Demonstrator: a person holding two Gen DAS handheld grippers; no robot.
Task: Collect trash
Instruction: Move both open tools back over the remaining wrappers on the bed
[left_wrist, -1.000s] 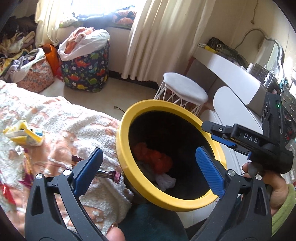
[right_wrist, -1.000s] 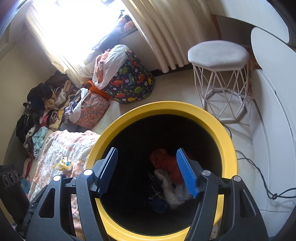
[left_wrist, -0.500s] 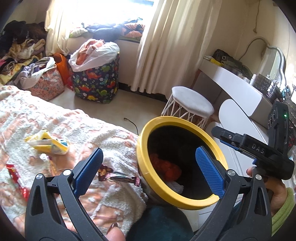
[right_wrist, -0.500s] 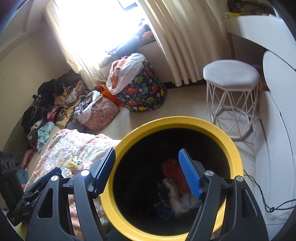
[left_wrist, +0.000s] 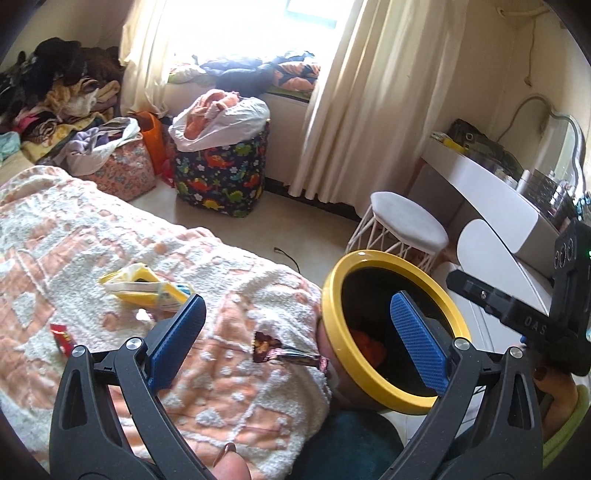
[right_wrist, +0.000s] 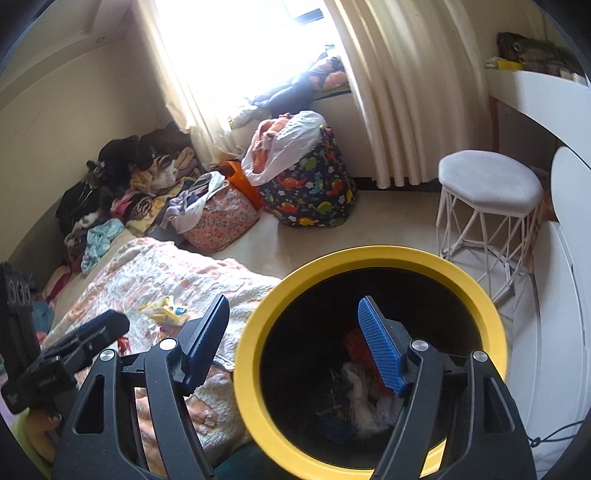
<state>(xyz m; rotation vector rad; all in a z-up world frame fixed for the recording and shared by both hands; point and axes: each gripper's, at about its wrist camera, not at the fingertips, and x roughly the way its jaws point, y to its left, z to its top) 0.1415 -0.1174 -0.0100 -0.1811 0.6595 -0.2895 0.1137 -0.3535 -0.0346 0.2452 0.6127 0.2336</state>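
A black trash bin with a yellow rim (left_wrist: 334, 332) (right_wrist: 491, 321) stands beside the bed, with red, white and blue trash inside. On the blanket lie a brown candy wrapper (left_wrist: 280, 350), a yellow packet (left_wrist: 144, 286) (right_wrist: 166, 308) and a small red wrapper (left_wrist: 62, 338). My left gripper (left_wrist: 295, 339) is open and empty, above the bed edge over the brown wrapper. My right gripper (right_wrist: 291, 343) is open and empty, above the bin's left rim.
The bed has a pink and white blanket (left_wrist: 74, 236). A white wire stool (left_wrist: 402, 225) (right_wrist: 487, 192), a dinosaur-print laundry bag (left_wrist: 221, 173) and a floral bag (left_wrist: 122, 170) stand on the floor. A white desk (left_wrist: 491, 192) is at the right. Clothes are piled at the left.
Both grippers have pulled back and up from the bin. The left view has swung left over the bed, bringing the wrappers into sight. Both stay open.
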